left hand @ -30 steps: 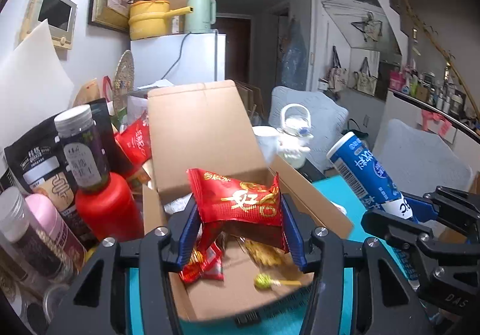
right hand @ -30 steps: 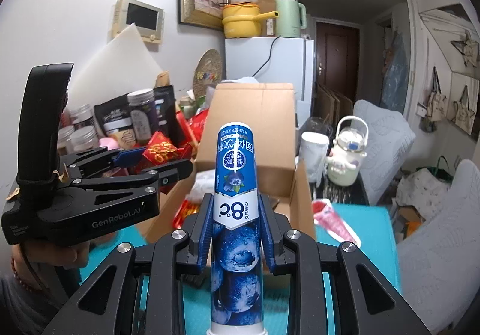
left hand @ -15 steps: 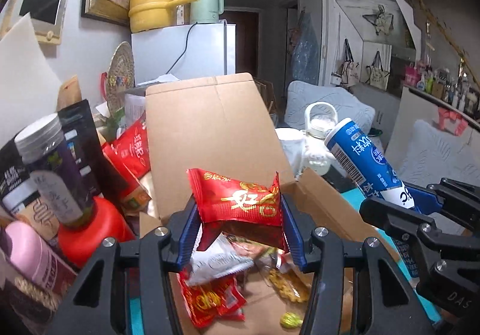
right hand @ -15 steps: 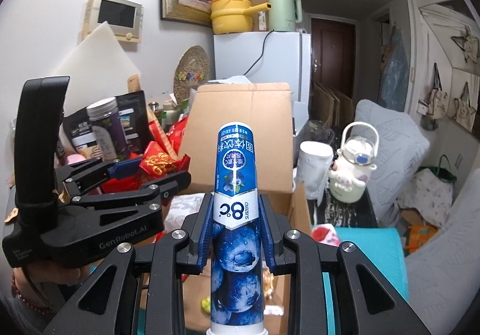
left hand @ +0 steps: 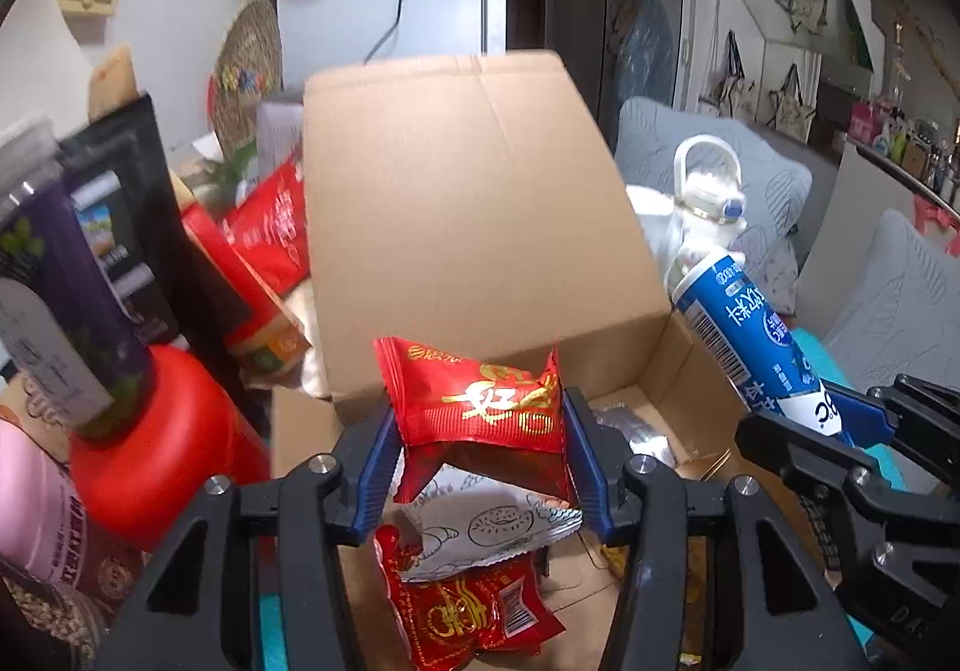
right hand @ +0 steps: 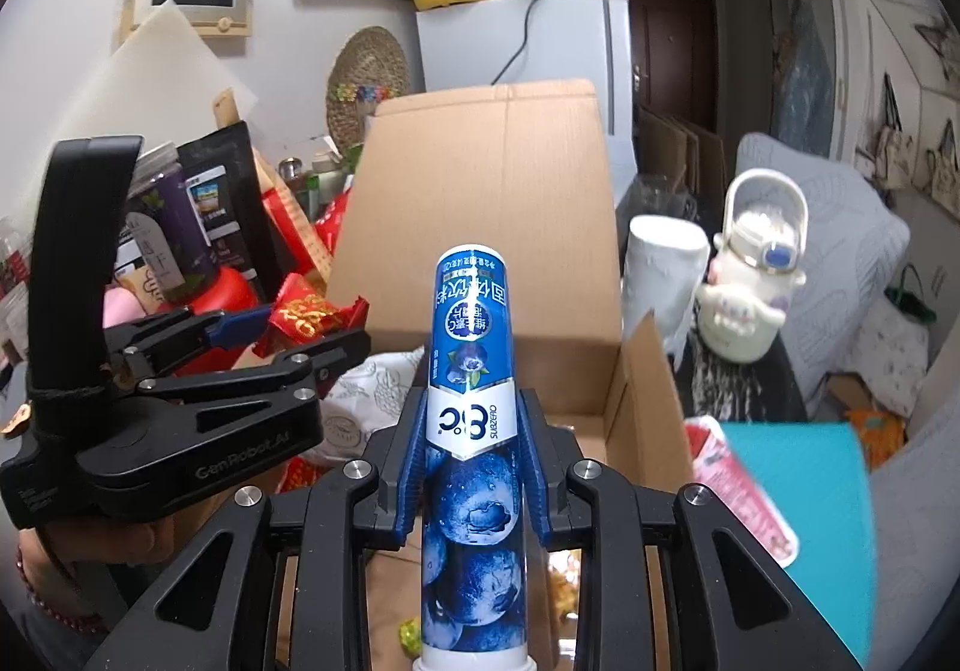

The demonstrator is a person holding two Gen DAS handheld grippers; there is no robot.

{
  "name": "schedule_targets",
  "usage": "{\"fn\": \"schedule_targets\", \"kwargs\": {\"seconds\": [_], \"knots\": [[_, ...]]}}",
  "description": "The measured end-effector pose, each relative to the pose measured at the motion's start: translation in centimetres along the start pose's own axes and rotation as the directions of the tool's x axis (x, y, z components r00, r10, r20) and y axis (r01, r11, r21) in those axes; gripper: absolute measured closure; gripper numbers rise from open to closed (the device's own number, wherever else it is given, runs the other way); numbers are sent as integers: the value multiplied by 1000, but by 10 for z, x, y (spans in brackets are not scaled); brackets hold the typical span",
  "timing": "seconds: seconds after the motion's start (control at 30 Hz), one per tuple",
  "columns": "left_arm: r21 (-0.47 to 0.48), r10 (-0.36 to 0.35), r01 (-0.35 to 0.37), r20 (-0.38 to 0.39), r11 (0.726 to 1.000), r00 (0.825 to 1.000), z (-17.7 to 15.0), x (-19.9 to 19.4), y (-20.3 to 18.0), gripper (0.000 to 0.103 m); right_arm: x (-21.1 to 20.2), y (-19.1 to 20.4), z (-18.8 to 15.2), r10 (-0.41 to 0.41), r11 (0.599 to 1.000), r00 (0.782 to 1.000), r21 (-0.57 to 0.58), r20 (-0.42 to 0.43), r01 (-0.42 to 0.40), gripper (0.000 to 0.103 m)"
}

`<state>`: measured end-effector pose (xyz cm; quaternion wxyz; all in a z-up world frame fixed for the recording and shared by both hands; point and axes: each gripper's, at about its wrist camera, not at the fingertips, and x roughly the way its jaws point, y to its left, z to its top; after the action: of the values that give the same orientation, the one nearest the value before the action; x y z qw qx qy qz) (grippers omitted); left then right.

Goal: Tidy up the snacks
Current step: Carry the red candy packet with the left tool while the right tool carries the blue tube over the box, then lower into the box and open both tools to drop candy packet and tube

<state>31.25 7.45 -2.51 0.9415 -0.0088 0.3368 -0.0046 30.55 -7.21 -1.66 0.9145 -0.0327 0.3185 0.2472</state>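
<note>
- Left gripper (left hand: 477,452) tilts down over the open cardboard box (left hand: 462,227); its blue pads clamp a red snack packet (left hand: 477,401)
- Right gripper (right hand: 470,458), angled likewise beside it, pinches a blue tube (right hand: 471,431) upright above the box

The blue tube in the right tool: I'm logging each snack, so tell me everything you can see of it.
The blue tube is a slim glossy cylinder printed with blueberries, white lettering and a white band, with a white cap end nearest the camera. The right tool is shut on its middle. It points forward over the open cardboard box, touching only the tool's blue pads.
</note>
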Motion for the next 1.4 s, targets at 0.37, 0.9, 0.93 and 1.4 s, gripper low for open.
{"fn": "schedule_targets", "kwargs": {"seconds": [0.37,0.9,0.93,1.4], "knots": [[45,34,-29,-135,999,990,-12,34,-9,52,31,-6,-13,1,1000,995,27,-99,1,75],[77,87,-72,-214,994,973,-15,49,-14,48,42,-8,-17,41,998,986,62,-163,-32,74],[77,88,-73,-215,994,973,-15,49,-14,48,42,-8,-17,40,998,986,60,-161,-31,74],[47,132,-125,-214,991,968,-13,43,-10,22,36,-9,-15,-24,999,988,31,-154,29,67]]}}
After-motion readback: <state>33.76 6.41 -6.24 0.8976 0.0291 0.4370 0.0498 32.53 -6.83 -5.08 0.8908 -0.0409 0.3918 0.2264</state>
